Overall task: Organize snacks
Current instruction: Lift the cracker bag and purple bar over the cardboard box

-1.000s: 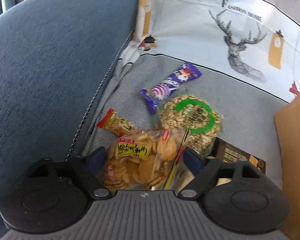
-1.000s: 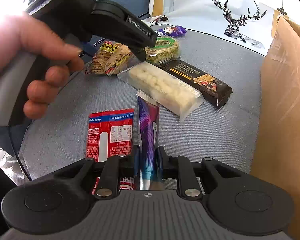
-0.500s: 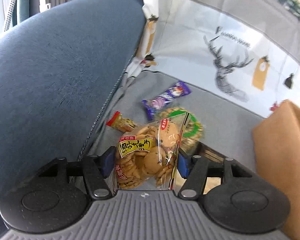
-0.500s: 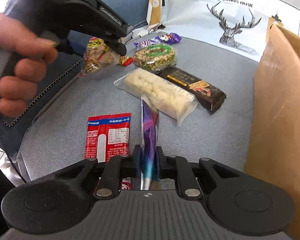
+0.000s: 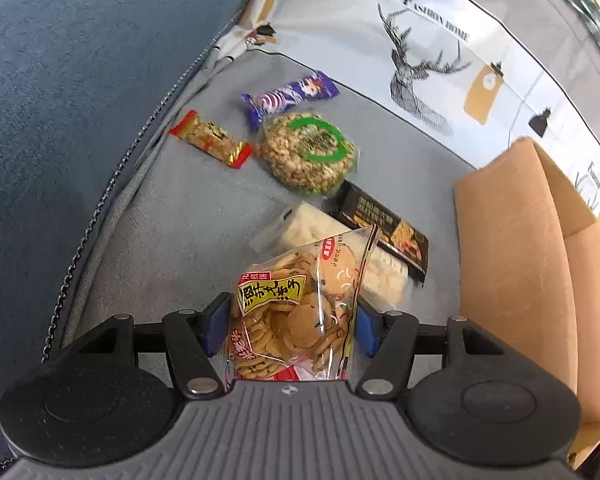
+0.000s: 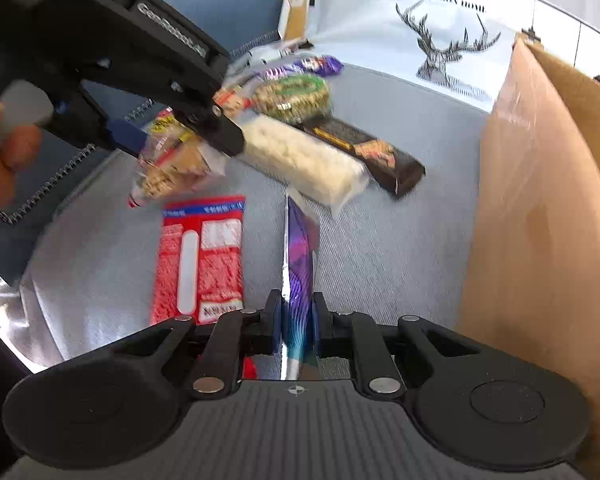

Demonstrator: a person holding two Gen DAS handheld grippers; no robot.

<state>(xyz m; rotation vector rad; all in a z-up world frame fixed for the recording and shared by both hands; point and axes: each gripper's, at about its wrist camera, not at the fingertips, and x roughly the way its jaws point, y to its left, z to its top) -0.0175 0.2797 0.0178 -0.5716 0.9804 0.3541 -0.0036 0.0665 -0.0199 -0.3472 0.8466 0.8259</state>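
The left tongs [image 5: 290, 322] grasp a clear bag of round crackers [image 5: 296, 312], blue pads pressing its two sides; seen from the right wrist, the bag [image 6: 172, 160] hangs lifted off the grey sofa seat [image 6: 400, 240]. Ahead and left of these tongs lies a small red-ended snack bar [image 5: 211, 144], touching a round green-ringed puffed rice cake [image 5: 310, 152], with a purple candy wrapper [image 5: 290, 94] just beyond. Straight ahead, partly hidden behind the bag, a white puffed snack pack [image 5: 320, 236] lies alongside a dark chocolate bar [image 5: 380, 226]. To the right stands an open cardboard box [image 5: 512, 260].

The right tongs [image 6: 296, 320] are clenched on a purple foil packet [image 6: 298, 264], which stands on edge between the pads and points forward. Just to their left, a red flat packet [image 6: 204, 256] lies on the seat. The box wall [image 6: 540, 220] rises close on the right.
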